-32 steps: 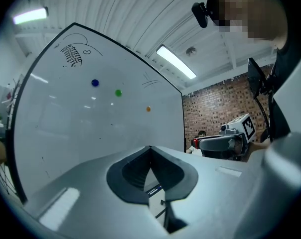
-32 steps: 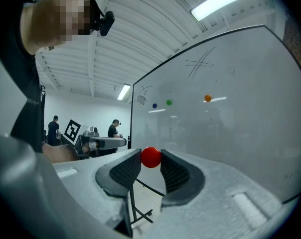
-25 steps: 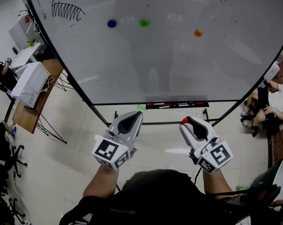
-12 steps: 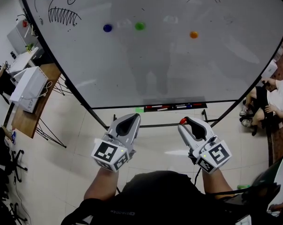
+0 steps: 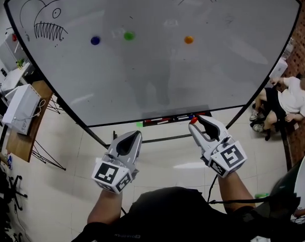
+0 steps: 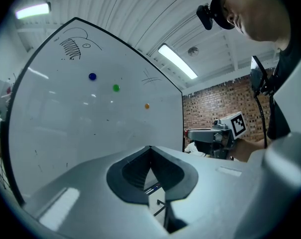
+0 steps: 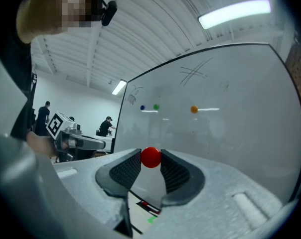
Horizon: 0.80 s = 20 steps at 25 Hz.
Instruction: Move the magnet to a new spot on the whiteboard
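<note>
The right tongs [image 5: 197, 123] have just pushed up toward the whiteboard [image 5: 152, 79], tips now level with its lower edge, and they're clenched on the red magnet [image 7: 151, 157]. By my read it's in transit, not yet on the board. The left tongs [image 5: 134, 136] hang back below the board, closed on nothing. Count on the board: three magnets, blue [image 5: 95, 40], green [image 5: 129, 35], orange [image 5: 189, 40]. The red one in the tongs makes four.
</note>
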### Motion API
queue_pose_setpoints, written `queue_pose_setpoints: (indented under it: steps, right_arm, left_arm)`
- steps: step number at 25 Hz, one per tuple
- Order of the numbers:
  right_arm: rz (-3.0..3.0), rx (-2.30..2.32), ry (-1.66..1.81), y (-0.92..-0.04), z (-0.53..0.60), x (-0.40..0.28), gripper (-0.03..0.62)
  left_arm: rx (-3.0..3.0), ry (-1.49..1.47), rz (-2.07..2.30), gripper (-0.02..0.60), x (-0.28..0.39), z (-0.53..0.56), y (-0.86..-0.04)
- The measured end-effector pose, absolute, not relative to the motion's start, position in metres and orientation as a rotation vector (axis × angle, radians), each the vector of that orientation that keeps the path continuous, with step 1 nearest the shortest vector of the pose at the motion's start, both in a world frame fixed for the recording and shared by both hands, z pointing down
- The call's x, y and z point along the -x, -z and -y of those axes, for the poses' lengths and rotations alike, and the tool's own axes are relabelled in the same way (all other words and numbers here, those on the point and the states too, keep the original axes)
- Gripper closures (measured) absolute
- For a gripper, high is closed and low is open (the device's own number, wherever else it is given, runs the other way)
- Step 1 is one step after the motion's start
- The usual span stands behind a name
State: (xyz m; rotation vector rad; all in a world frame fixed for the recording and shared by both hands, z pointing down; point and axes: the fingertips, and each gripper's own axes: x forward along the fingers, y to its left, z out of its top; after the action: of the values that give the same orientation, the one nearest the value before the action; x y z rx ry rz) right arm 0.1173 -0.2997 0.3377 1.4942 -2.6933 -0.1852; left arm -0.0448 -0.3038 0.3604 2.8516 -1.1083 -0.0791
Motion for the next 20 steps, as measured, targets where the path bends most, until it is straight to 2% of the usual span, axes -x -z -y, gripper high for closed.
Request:
queue_pose_setpoints:
  steps: [10,20]
  right_arm:
    - [2.410,-1.629,0.557,-0.240,0.378,-0.218,0.485]
    - [2.135,-1.633,0.883,-0.128,0.429,-0.272,0.485]
  left_arm:
    - [-2.832,0.071,1.051,0.565,0.003,0.300,-0.371]
    - [-2.848,0.057,1.070,0.565,-0.036,0.307,-0.364]
